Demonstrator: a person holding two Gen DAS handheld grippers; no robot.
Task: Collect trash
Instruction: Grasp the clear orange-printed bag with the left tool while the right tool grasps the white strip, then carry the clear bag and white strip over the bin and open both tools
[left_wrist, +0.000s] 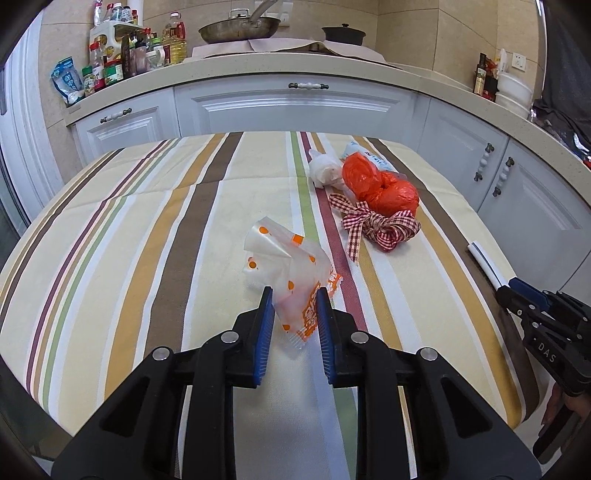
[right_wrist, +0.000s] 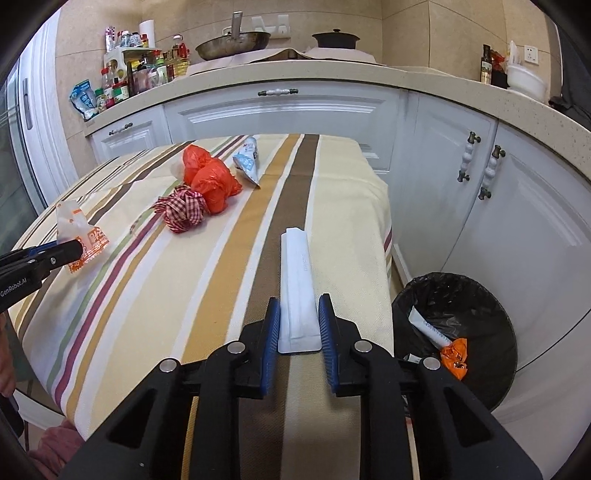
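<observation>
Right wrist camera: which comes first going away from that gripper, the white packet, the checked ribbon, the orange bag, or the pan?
1. White packet, between the right gripper's pads.
2. Checked ribbon, up the table, left.
3. Orange bag, just behind the ribbon.
4. Pan, on the far counter.

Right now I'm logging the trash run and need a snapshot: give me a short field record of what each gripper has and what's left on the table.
left gripper: shut on clear orange-dotted wrapper
right gripper: shut on flat white packet
left on striped tablecloth: orange plastic bag, red checked ribbon, crumpled white tissue, blue-white pouch
bin: black-lined, on the floor right of the table, already holds some trash
</observation>
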